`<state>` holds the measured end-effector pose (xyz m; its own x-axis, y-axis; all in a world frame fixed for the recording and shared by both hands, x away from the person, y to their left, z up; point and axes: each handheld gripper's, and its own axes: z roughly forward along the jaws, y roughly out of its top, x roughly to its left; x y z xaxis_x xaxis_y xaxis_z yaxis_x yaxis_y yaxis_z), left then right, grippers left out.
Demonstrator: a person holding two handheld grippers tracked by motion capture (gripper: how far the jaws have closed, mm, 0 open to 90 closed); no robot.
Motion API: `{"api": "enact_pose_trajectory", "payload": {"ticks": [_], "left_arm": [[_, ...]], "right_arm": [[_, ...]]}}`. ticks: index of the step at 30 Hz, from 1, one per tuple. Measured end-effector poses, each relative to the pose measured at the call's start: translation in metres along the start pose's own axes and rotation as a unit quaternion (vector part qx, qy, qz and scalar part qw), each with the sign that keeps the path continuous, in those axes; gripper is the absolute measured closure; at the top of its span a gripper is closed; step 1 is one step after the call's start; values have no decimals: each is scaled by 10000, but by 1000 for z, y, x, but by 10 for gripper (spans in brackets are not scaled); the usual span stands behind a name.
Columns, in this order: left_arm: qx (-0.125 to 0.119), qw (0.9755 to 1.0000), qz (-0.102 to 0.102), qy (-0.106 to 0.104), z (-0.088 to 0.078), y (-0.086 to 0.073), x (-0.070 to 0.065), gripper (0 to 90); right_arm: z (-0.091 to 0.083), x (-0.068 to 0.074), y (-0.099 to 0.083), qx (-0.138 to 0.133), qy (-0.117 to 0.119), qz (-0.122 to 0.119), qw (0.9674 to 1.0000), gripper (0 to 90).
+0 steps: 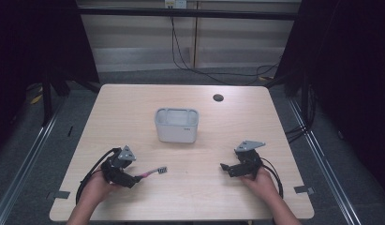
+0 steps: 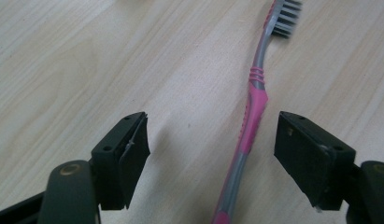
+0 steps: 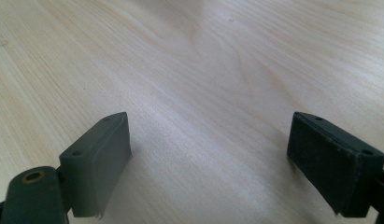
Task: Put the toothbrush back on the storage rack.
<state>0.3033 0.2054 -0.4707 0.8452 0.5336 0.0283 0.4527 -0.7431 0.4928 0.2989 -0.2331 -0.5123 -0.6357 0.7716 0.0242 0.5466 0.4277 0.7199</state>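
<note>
A person is sitting at a pale wooden table [image 1: 134, 108], holding a two-jaw gripper in each hand. The left gripper [image 2: 210, 154] is resting low near the table's front left, its jaws spread wide and gripping nothing. A pink and grey toothbrush [image 2: 252, 109] is lying flat on the wood between those jaws, closer to the right-hand one in the left gripper view and touching neither, with its dark bristled head pointing away from the gripper. In the high view the toothbrush [image 1: 152, 172] is reaching out to the right of the left gripper [image 1: 129, 180]. The right gripper [image 3: 208, 158] is hovering near the front right [image 1: 225, 168], its jaws also wide apart and empty over bare wood. A white open-topped container [image 1: 176, 124] is standing upright at the table's middle, well apart from both grippers
</note>
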Motion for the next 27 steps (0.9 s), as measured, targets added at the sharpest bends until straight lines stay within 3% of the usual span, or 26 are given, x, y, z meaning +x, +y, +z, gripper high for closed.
{"api": "enact_pose_trajectory", "payload": {"ticks": [3,4,9,13,21,27], "left_arm": [[-12,10000,28,-39,1,7,-1,275],[51,9998,158,-63,0,10,-1,284],[262,9988,378,-180,4,23,-4,329],[398,9977,463,-287,8,29,-8,365],[717,9941,686,-442,15,35,-10,481],[932,9912,742,-580,19,39,-12,590]], "right_arm": [[0,0,0,-2,-8,-8,10000,129],[0,0,0,-1,0,-1,10000,130],[0,1,0,3,-7,32,10000,130],[0,1,0,4,-8,34,10000,130],[-1,1,-1,11,-27,60,10000,130],[-1,1,-1,11,-27,58,10000,130]]}}
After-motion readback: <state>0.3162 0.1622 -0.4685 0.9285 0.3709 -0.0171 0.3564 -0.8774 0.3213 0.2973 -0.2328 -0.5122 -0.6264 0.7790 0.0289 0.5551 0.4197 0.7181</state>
